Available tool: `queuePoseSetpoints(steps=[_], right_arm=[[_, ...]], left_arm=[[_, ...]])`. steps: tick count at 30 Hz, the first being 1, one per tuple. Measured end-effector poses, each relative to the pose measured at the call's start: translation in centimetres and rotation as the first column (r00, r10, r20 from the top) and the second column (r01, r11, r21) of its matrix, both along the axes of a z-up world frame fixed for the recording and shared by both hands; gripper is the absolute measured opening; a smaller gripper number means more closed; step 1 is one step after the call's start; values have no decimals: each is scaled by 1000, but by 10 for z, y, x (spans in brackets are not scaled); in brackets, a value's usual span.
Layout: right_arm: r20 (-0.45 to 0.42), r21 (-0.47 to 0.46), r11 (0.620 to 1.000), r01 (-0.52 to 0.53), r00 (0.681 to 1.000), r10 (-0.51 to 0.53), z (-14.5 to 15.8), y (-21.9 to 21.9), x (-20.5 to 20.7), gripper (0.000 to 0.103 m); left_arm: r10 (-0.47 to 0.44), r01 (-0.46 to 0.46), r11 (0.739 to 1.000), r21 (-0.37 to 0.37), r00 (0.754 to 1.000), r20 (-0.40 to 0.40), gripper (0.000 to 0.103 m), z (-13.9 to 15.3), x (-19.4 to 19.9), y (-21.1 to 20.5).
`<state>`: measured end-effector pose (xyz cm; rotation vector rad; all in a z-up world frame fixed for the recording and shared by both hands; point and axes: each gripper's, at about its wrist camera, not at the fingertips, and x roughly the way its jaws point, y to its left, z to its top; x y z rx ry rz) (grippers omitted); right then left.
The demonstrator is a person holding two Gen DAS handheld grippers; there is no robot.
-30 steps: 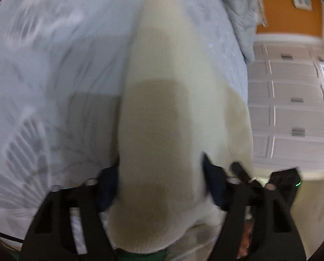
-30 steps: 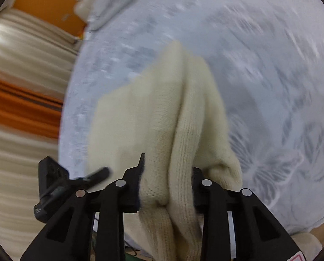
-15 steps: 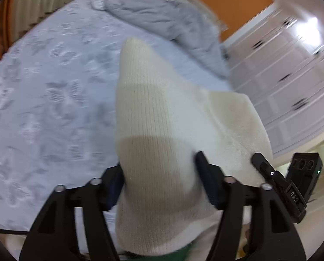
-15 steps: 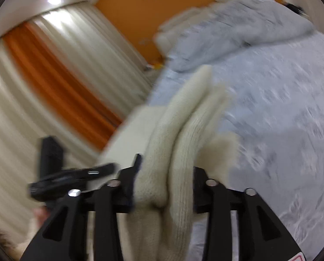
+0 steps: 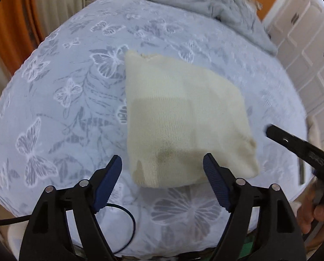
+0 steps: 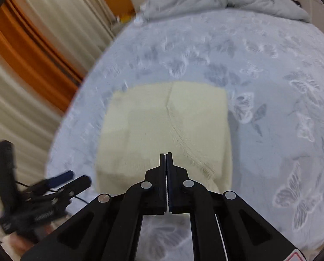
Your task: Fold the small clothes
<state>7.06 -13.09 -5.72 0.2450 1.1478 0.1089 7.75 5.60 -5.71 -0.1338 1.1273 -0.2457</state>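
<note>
The cream knit garment (image 5: 183, 119) lies flat on the bed (image 5: 64, 108) as a folded rectangle, presumably laid down to finish the fold. Its knit looks soft, with a seam running across. The left gripper (image 5: 162, 169) hovers wide open and empty; the right gripper (image 6: 166, 158) is closed on nothing.

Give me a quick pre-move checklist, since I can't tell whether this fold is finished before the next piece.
1. Cream knit garment lying released on the bedspread: ok.
2. Left gripper open, holding nothing: ok.
3. Right gripper shut, nothing between its fingers: ok.
4. Fold edges square: not ok, near corner bulges.
5. Black cable away from the garment: ok.
6. Next piece in view: not ok, none visible.
</note>
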Motion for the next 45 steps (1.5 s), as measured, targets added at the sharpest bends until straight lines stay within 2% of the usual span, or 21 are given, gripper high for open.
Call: queuePoseSetpoints(steps=[1, 2, 3, 6, 8, 10, 11, 12, 14, 16, 18, 21, 24, 27, 31, 34, 37, 39, 40, 43, 45], right_arm=[[-83, -95, 995, -6, 997, -2, -28, 1, 7, 4], [-159, -114, 993, -21, 987, 3, -58, -3, 12, 0], [-147, -91, 996, 8, 989, -21, -59, -8, 10, 0], [-92, 35, 995, 98, 991, -94, -22, -18, -2, 2], [2, 20, 993, 120, 993, -120, 4, -20, -15, 4], [38, -64, 986, 154, 988, -152, 5, -30, -19, 29], [35, -95, 981, 170, 985, -167, 0, -34, -20, 68], [21, -123, 975, 186, 982, -185, -9, -41, -18, 82], [-69, -75, 980, 185, 979, -190, -39, -53, -4, 82], [-172, 123, 972, 201, 969, -179, -67, -62, 3, 81], [-215, 272, 937, 218, 963, -162, -79, -62, 8, 52], [-172, 261, 947, 185, 975, -143, -54, -57, 3, 30], [-76, 274, 950, 150, 988, -134, -11, -57, -25, 26], [-74, 192, 969, 156, 987, -145, -11, -59, -50, 26], [-169, 117, 975, 187, 972, -165, -61, -61, -37, 31], [-111, 123, 968, 219, 972, -206, -37, -64, -44, 39], [15, 12, 982, 190, 982, -190, -5, -58, -47, 41], [47, -22, 985, 170, 985, -169, 2, -59, -48, 79], [31, -10, 987, 160, 987, -159, -3, -60, -39, 85], [-36, 50, 985, 164, 986, -162, -29, -64, -12, 84], [-107, 108, 981, 160, 983, -149, -46, -58, 14, 23]], left_arm=[[-6, 6, 1000, 20, 1000, -6, 75, -6, 4, -5], [-2, 2, 1000, 28, 1000, -8, 75, -10, 3, -2], [4, -3, 999, 38, 1000, -17, 75, -15, 5, -2], [12, -10, 999, 44, 999, -35, 75, -22, 3, 2], [6, -4, 998, 55, 999, -34, 75, -24, 3, 1], [-8, 10, 997, 71, 1000, -29, 75, -25, 3, -1], [-11, 14, 997, 80, 999, -32, 75, -27, 4, -2], [-19, 22, 997, 81, 999, -37, 75, -29, 5, -4], [-20, 23, 997, 80, 999, -40, 83, -30, 8, -5], [-13, 16, 997, 77, 999, -39, 86, -31, 11, -5], [-18, 22, 997, 75, 998, -54, 86, -37, 16, -6], [-20, 26, 997, 76, 997, -77, 86, -43, 22, -6], [-24, 29, 998, 58, 996, -87, 86, -43, 24, -5], [-58, 62, 998, 33, 994, -97, 86, -43, 20, -9], [-83, 92, 994, 66, 989, -121, 88, -61, 14, -24], [-77, 87, 992, 95, 992, -104, 89, -61, 11, -25], [-31, 36, 997, 73, 997, -66, 89, -45, 8, -10], [6, -4, 998, 55, 999, -43, 89, -37, 8, 1], [34, -32, 998, 48, 999, -40, 89, -36, 9, 8], [90, -90, 996, 8, 994, -69, 89, -39, 13, 23], [111, -112, 994, -8, 991, -73, 89, -38, 13, 28]])
